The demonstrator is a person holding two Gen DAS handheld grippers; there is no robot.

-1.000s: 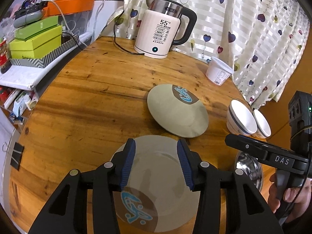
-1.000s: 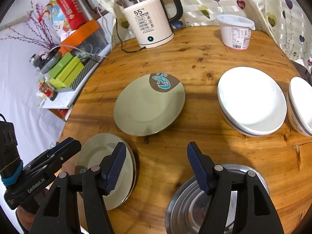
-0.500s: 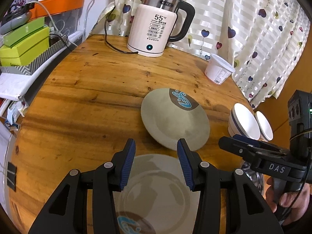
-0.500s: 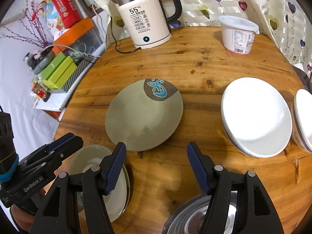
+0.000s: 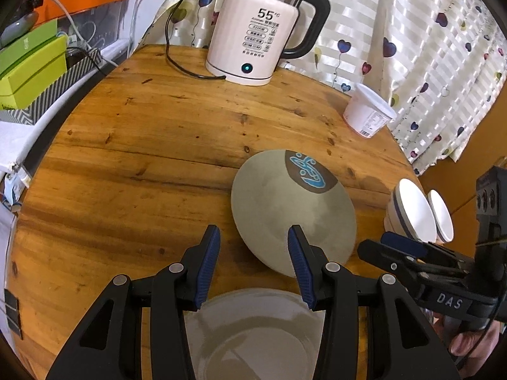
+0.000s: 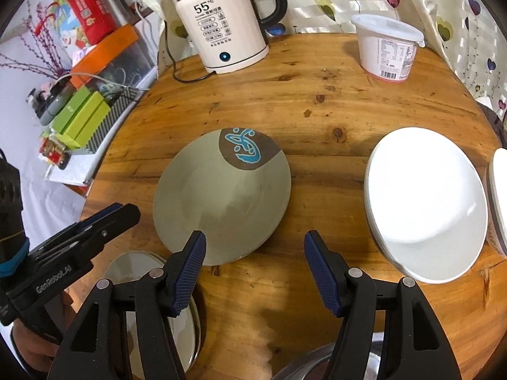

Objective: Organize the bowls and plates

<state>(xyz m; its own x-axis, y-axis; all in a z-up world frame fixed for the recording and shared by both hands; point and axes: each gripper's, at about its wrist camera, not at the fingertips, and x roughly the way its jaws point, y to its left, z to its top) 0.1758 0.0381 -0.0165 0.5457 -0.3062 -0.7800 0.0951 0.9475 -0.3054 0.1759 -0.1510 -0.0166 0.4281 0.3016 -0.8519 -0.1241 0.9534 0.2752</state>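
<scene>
Plates and bowls: current layout on the round table

Plates are in two places. One grey-green plate with a brown patch and blue mark (image 5: 293,209) lies alone at the centre of the wooden table (image 5: 142,145), right of centre in the left wrist view and at mid-frame in the right wrist view (image 6: 221,199). A second stack of grey-green plates (image 5: 253,332) sits at the bottom centre of the left wrist view, directly under the tool; in the right wrist view the same stack (image 6: 133,269) appears at lower left.

Bowls: a stack of white bowls (image 6: 424,205) occupies the right side of the right wrist view, with another white bowl (image 6: 499,199) just beside it at the frame edge. In the left wrist view both appear small at the right (image 5: 412,212). A steel bowl (image 6: 304,364) shows partly at the bottom edge of the right wrist view.

Left gripper (image 5: 253,253): jaws spread apart, grasping nothing, positioned above the near stack with the tips over the edge of the lone plate.

Right gripper (image 6: 253,253): jaws spread wide, grasping nothing, with the left fingertip over the near rim of the lone plate.

Background items: a white electric kettle (image 5: 256,38) at top centre, a white lidded tub (image 6: 386,47) at upper right, and green boxes (image 5: 28,66) at upper left, off the table.
</scene>
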